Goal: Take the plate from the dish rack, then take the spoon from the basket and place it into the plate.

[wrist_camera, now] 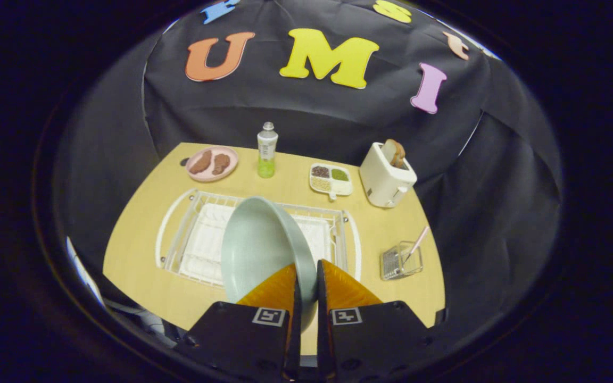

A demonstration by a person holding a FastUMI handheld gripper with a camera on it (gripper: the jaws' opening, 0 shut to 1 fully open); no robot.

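Gripper view: the hand-held gripper (306, 282) is clenched on the rim of the pale green plate (258, 244), one orange finger on each face. The plate stands on edge, tilted, above the white dish rack (179, 234) on the desk (141, 287). Right of the rack, near it, sits the small wire basket (401, 260); the pink spoon (418, 242) leans out of it, handle up and angled away from the rack. Judged from this, the plate must be set flat on bare desk before the spoon can be fetched.

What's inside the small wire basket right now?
A pink-handled spoon stands tilted in the wire basket, handle sticking out above its rim. Its bowl end is hidden by the mesh. The hand-held gripper is shut on the plate.
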